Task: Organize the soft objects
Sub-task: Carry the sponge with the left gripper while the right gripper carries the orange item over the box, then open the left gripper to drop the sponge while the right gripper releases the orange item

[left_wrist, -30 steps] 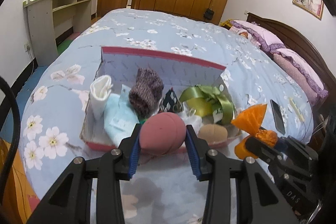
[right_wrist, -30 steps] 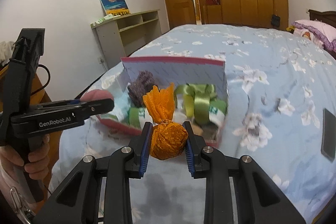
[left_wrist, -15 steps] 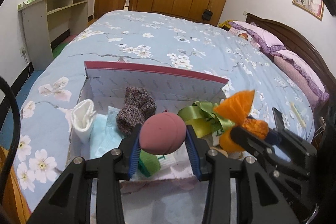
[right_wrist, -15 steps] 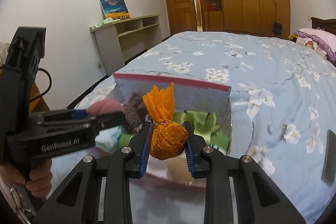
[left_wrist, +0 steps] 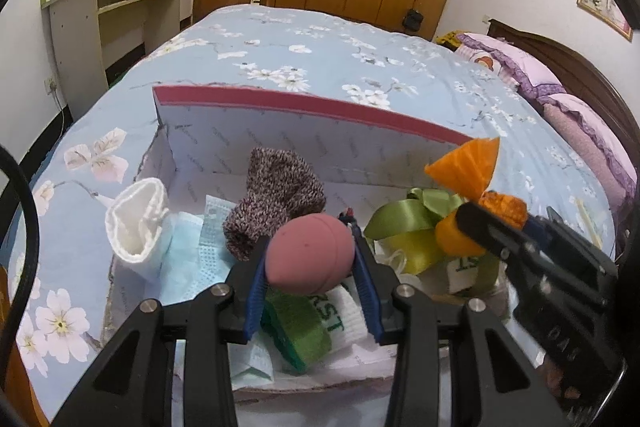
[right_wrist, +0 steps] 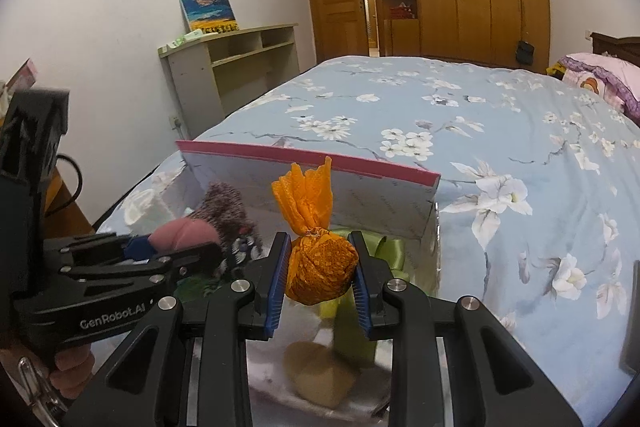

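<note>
My left gripper point(left_wrist: 310, 261) is shut on a dusty-pink soft ball point(left_wrist: 310, 253), held over the open white box with a pink rim point(left_wrist: 304, 103) on the bed. My right gripper point(right_wrist: 320, 273) is shut on an orange tied cloth pouch point(right_wrist: 320, 269), also over the box; the pouch point(left_wrist: 466, 167) shows at the right of the left wrist view. Inside the box lie a speckled knit sock point(left_wrist: 276, 193), a white rolled sock point(left_wrist: 136, 223), a blue face mask point(left_wrist: 188, 251), a green ribbon bow point(left_wrist: 408, 217) and a green-and-white cloth point(left_wrist: 316, 331). A tan round pad point(right_wrist: 320, 373) lies under my right gripper.
The box sits near the foot of a bed with a blue flowered cover point(right_wrist: 500, 131). Pink pillows point(left_wrist: 520, 67) are at the headboard. A grey shelf unit point(right_wrist: 232, 67) stands by the left wall. A dark phone point(right_wrist: 632, 315) lies on the cover at the right.
Both grippers have moved forward over the box, each still holding its object; the box now fills more of both views.
</note>
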Demonstrator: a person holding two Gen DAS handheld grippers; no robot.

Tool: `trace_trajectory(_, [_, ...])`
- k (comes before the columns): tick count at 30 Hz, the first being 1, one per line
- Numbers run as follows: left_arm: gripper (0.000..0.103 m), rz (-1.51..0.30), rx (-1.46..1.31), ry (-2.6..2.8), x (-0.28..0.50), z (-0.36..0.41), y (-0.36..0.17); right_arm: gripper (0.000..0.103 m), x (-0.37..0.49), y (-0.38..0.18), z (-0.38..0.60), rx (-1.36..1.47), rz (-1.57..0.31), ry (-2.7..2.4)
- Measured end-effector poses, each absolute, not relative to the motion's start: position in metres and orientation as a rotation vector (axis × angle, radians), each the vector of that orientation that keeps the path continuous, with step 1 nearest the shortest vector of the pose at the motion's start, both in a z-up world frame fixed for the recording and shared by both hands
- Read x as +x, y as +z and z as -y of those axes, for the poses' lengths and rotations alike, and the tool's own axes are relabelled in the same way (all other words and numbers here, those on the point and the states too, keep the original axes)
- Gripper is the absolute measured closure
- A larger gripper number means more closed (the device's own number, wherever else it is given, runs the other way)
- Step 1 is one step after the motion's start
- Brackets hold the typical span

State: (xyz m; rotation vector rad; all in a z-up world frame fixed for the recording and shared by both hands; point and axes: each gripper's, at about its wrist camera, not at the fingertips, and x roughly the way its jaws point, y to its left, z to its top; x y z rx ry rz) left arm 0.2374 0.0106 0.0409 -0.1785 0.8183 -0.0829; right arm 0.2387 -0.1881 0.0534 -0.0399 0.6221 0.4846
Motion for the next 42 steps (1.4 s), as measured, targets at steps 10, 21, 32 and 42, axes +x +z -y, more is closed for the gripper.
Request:
trace_trajectory(10, [0.061,-0.812,-0.192,-0.075,0.243,-0.014,0.031,0.073,0.258,0.049,0.192,-0.036,-0.627,0.458])
trace_trajectory(21, [0.060,-0.807,-0.222,-0.073,0.241,-0.018,0.028,0.073,0.267,0.044,0.191,-0.043,-0.628,0.437])
trace_trajectory(32, [0.058,-0.812,-0.241,-0.072,0.242,-0.024,0.026,0.073,0.281,0.029,0.191,-0.043,-0.670,0.424])
trace_trajectory(42, [0.047,-0.831,-0.246,-0.069,0.246,-0.022,0.024,0.067,0.283,0.024,0.189,-0.046,-0.673,0.434])
